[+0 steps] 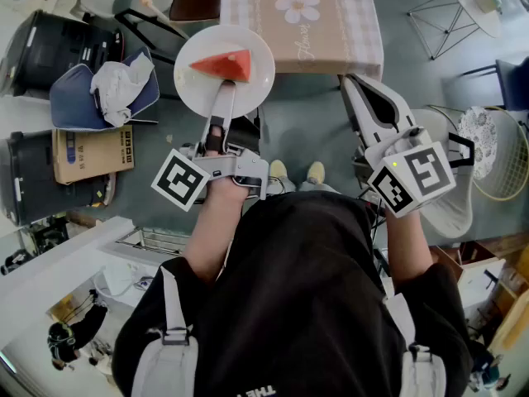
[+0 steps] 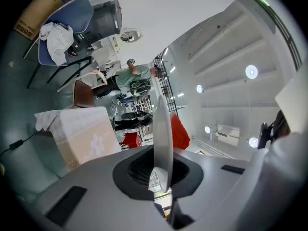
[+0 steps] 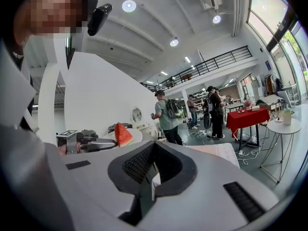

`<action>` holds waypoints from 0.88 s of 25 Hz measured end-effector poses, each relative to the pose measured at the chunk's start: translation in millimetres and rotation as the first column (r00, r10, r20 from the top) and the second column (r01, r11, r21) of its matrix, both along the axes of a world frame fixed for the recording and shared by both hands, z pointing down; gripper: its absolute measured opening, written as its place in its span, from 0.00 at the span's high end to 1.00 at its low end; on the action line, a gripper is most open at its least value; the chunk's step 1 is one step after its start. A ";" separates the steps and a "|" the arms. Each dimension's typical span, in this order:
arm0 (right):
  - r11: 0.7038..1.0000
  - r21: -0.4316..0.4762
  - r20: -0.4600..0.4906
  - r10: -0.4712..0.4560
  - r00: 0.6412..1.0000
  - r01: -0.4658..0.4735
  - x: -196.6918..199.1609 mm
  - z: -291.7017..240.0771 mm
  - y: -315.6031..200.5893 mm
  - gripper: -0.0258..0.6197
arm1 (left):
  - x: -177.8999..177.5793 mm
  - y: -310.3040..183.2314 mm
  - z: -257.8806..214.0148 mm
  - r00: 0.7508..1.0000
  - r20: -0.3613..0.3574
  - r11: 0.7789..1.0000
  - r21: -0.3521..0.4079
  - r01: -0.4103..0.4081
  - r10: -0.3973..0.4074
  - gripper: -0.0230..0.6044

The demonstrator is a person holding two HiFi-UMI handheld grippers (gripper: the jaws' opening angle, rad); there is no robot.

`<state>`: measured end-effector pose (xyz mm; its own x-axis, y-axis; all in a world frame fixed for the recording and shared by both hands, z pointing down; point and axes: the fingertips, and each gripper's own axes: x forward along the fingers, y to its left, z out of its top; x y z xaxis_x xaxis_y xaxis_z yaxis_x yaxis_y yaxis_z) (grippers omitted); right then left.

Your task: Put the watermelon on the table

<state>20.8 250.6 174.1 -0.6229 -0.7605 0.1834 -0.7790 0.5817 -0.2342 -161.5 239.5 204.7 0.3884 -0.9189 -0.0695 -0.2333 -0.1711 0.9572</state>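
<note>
A grey-green floor [image 1: 306, 131] fills most of the head view, with open floor between the person's feet and the table [image 1: 331, 31]. The table stands straight ahead under a beige checked cloth printed with a white flower, and its near edge runs across the top of the view. A blue chair [image 1: 74, 98] with a white cloth on it and a cardboard box [image 1: 91, 151] crowd the left side. A white wire chair [image 1: 500, 160] stands at the right.

Both forearms reach forward from the body. The left gripper [image 1: 223, 93] points about level towards the table, its jaws clamped narrowly on the near rim of a white plate [image 1: 194, 93]. The left gripper view shows that rim on edge between the pads. The right gripper [image 1: 349, 79] is held well apart on the right and tipped slightly down. Its jaws are closed together with nothing between them.

The plate is carried in the air, and its far rim overlaps the table's near left corner in the head view. The watermelon [image 1: 225, 64] lies on the plate's far half. It is a red triangular wedge with its point towards the left.
</note>
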 end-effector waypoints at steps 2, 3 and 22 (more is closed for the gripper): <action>1.000 0.015 0.000 -0.001 1.000 0.001 -2.6 -0.9 -5.1 0.94 | -3.8 -3.3 0.5 1.000 -0.011 1.000 0.008 0.004 -0.004 0.93; 1.000 0.019 0.002 -0.001 1.000 0.001 -3.5 -1.5 -7.0 0.94 | -5.5 -4.3 0.5 1.000 -0.016 1.000 0.009 0.006 -0.005 0.93; 0.999 -0.011 0.021 0.038 0.999 -0.038 -29.0 7.4 3.8 0.94 | -33.1 -0.7 1.4 0.996 -0.062 0.998 0.019 -0.062 0.063 0.93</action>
<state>-8.2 254.4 181.5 -0.5976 -0.7817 0.1784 -0.7952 0.5494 -0.2564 -194.6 238.9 206.1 0.4397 -0.8912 -0.1114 -0.1611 -0.2002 0.9664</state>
